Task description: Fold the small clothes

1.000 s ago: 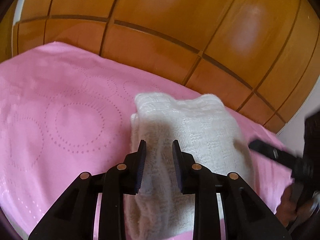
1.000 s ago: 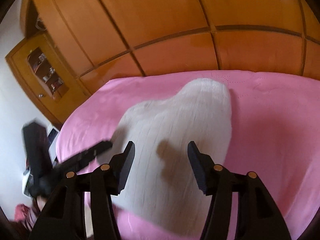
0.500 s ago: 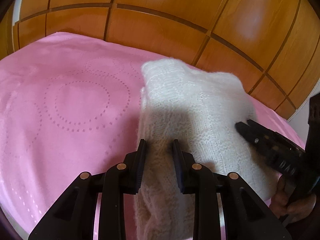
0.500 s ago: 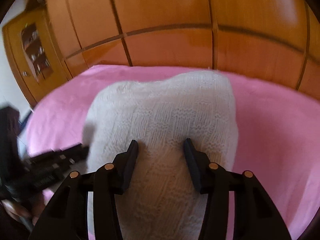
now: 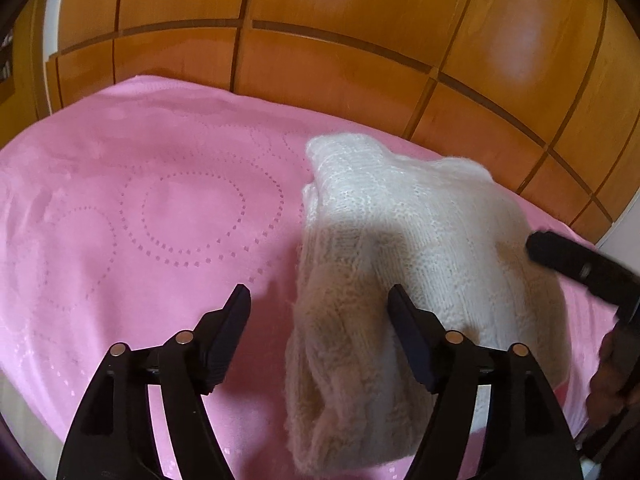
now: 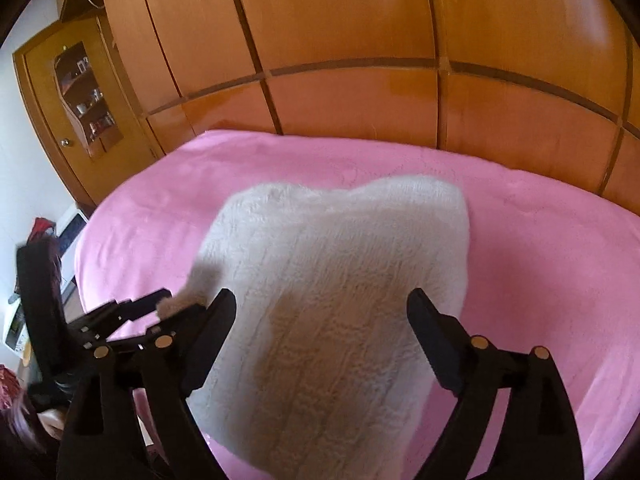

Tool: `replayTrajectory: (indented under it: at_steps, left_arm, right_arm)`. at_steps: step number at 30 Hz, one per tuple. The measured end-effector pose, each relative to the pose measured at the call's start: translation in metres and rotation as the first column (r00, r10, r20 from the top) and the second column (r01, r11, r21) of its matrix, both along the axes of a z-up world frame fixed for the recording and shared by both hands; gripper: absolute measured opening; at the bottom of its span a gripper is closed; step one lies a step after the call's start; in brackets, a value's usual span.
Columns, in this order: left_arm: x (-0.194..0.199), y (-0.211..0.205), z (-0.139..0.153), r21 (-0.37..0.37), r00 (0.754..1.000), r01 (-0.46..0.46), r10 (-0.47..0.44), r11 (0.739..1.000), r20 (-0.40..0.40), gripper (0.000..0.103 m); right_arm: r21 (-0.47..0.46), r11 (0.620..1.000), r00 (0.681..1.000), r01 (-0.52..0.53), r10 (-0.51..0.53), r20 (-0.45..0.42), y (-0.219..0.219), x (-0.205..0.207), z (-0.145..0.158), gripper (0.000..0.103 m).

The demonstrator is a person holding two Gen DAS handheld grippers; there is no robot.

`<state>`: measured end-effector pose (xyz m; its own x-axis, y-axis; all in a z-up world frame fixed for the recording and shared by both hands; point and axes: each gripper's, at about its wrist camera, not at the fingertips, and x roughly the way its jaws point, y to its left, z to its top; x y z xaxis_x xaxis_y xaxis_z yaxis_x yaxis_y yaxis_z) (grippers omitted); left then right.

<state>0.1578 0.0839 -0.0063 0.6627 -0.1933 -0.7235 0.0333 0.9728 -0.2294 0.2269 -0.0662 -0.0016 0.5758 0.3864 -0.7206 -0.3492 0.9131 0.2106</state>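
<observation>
Your left gripper (image 5: 318,302) stands wide, holding nothing, over the near left edge of the folded white knit garment (image 5: 424,240). Your right gripper (image 6: 322,308) is also spread wide and empty above it. The garment lies on the pink bedspread (image 5: 140,208), near the wooden wardrobe (image 6: 340,40).

White knit garment (image 5: 432,240) folded, flat on bedspread.

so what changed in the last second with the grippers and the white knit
Both grippers let go: the left gripper, shut on the white knit half a second ago, now stands open, and the right gripper has opened wider. The knit stays folded on the pink blanket.
</observation>
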Motion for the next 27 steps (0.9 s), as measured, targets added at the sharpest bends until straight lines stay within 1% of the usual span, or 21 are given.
replayTrajectory:
  at_steps: [3,6,10,12,15,17,18,20,22,24,27]
  left_arm:
    - [-0.001,0.0,-0.001,0.007,1.0,0.001,-0.001,1.0,0.002,0.07]
    - [-0.002,-0.002,0.0,0.012,1.0,-0.002,0.002,1.0,0.006,0.077]
    - [-0.002,-0.005,-0.001,0.035,1.0,0.003,-0.004,0.999,0.015,0.077]
    - [-0.002,-0.006,-0.001,0.039,1.0,0.006,-0.007,0.999,0.016,0.077]
    - [-0.002,-0.007,-0.003,0.042,1.0,0.01,-0.011,0.999,0.016,0.077]
    - [-0.001,-0.008,-0.006,0.049,1.0,0.014,-0.015,0.999,0.017,0.079]
    - [-0.001,-0.007,-0.008,0.051,1.0,0.016,-0.017,0.999,0.018,0.079]
    - [0.001,-0.006,-0.014,0.052,1.0,0.027,-0.028,0.998,0.008,0.079]
    - [0.003,-0.003,-0.018,0.037,0.999,0.032,-0.032,0.999,0.001,0.081]
    - [0.004,0.002,-0.023,0.007,0.999,0.035,-0.035,0.999,-0.008,0.082]
    - [0.007,0.013,-0.029,-0.07,0.998,0.053,-0.055,0.996,-0.024,0.082]
  right_arm:
    - [0.025,1.0,1.0,0.013,-0.012,-0.016,-0.005,0.013,0.005,0.09]
    - [0.054,0.998,0.999,0.027,-0.025,-0.044,-0.01,0.03,0.006,0.09]
    - [0.059,0.997,0.997,0.044,-0.04,-0.061,-0.014,0.051,0.007,0.09]
    - [0.029,0.997,0.995,0.065,-0.063,-0.075,-0.014,0.063,0.002,0.09]
    - [-0.017,0.995,0.99,0.094,-0.095,-0.107,-0.018,0.078,-0.013,0.09]
    - [-0.044,0.993,0.983,0.107,-0.112,-0.146,-0.022,0.086,-0.031,0.091]
    - [-0.044,0.993,0.981,0.109,-0.115,-0.159,-0.023,0.088,-0.041,0.094]
    - [-0.032,0.993,0.98,0.11,-0.113,-0.162,-0.026,0.087,-0.053,0.096]
    - [-0.008,0.994,0.981,0.111,-0.111,-0.161,-0.031,0.086,-0.058,0.098]
    - [0.043,0.992,0.975,0.122,-0.112,-0.192,-0.038,0.085,-0.059,0.098]
    - [0.114,0.989,0.974,0.098,-0.072,-0.216,-0.047,0.077,-0.055,0.099]
